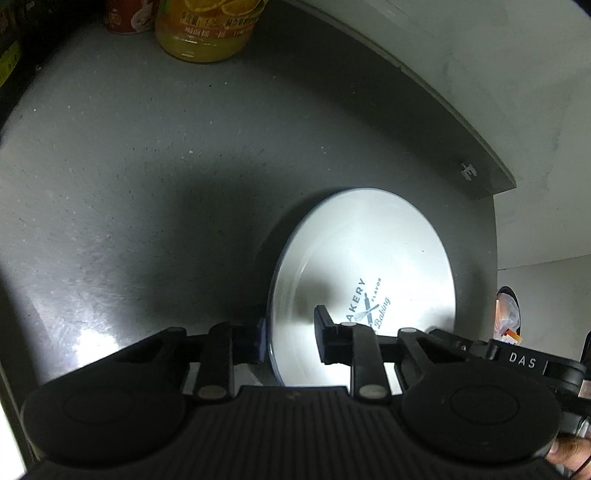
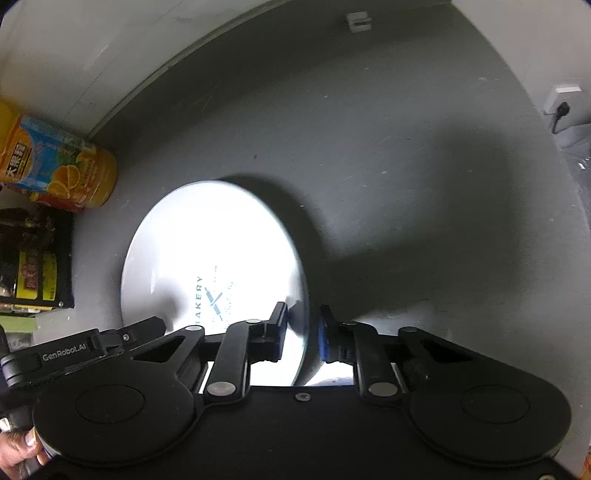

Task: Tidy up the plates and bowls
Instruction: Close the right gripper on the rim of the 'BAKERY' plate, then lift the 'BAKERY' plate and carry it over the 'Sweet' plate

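The white plate (image 1: 364,280), printed with a bakery logo, lies flat on the grey counter (image 1: 129,184), close to the counter's right end and near its front. Each gripper straddles an opposite edge of it. The left gripper (image 1: 288,338) has one finger outside the plate's left rim and the other over its face; its jaws are narrow, but a gap shows, so contact with the rim cannot be confirmed. The right gripper (image 2: 303,332) brackets the plate's right rim (image 2: 304,314), jaws drawn in narrow; whether its blue pads actually press the rim is hard to tell. Taking the plate from both sides would likely keep a thin, slippery dish level when lifted. Far back on the left stand an orange juice bottle (image 2: 55,162) and a red can (image 1: 123,16), well apart from the plate, leaving room to work.
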Motion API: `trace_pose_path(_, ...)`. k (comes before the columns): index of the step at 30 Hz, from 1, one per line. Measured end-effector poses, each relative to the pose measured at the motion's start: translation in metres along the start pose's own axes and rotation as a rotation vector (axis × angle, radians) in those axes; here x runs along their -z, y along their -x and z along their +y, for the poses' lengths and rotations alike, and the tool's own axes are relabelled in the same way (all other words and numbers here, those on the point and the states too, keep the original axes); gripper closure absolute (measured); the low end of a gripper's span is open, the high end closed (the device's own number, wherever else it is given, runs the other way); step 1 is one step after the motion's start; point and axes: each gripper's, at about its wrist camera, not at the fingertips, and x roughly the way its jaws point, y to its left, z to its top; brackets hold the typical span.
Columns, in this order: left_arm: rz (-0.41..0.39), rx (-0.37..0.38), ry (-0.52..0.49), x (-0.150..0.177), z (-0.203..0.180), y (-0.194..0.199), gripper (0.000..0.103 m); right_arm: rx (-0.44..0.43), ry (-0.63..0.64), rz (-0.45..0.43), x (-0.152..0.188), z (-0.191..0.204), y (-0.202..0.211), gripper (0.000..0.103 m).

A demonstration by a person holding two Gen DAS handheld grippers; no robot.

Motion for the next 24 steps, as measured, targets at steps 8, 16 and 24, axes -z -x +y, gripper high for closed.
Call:
trace_pose_path(8,-0.001,0.005,0.020,0.000,0.008,-0.001,0.091,-0.043,-0.024,0.029,-0.006,-0.006,-0.006,0.090)
trace_pose_path(16,0.004,0.035,0.051,0.000,0.016,0.004,0.094,-0.110,0.024,-0.058,0.000,-0.001,0.017,0.097)
trace_pose_path(24,-0.025,0.070,0.063,-0.001,0.026,0.026,0.094,-0.132,0.058,-0.113,0.006,0.015,0.029,0.097)
